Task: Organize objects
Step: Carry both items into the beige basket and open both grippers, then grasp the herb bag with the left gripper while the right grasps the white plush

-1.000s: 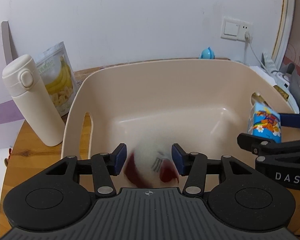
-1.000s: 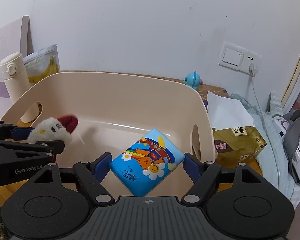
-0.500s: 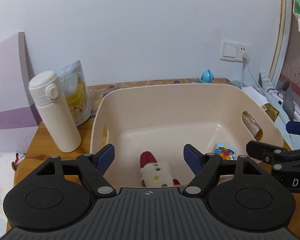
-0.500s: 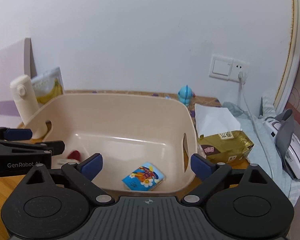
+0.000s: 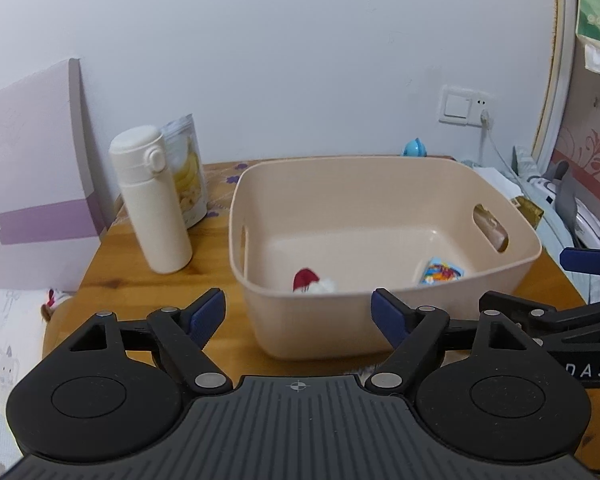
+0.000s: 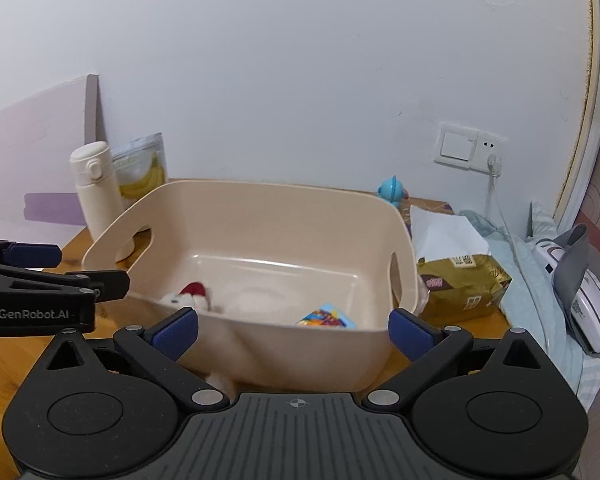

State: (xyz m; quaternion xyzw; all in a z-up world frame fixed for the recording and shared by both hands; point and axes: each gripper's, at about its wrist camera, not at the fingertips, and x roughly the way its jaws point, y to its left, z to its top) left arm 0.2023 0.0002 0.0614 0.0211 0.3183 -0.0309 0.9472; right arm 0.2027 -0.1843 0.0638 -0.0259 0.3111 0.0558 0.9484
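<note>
A beige plastic bin (image 5: 380, 176) (image 6: 260, 204) stands on the wooden table. Inside it lie a white plush toy with a red bow (image 5: 312, 282) (image 6: 190, 296) at the near left and a blue cartoon tissue pack (image 5: 440, 271) (image 6: 326, 318) at the near right. My left gripper (image 5: 298, 312) hangs in front of the bin's near wall, its jaws opening with nothing between the pads. My right gripper (image 6: 292, 330) is also pulled back before the bin, jaws opening wide, nothing between them.
A cream flask (image 5: 150, 200) (image 6: 96, 192) and a banana-chip pouch (image 5: 186, 168) (image 6: 142, 170) stand left of the bin. A gold snack bag (image 6: 460, 284), a white paper, a small blue toy (image 6: 392, 191) and cloth sit at the right. A purple-striped box (image 5: 32, 176) lines the left.
Both grippers let go: the plush toy and the tissue pack dropped into the bin. Both grippers opened wider and drew back and up from the bin.
</note>
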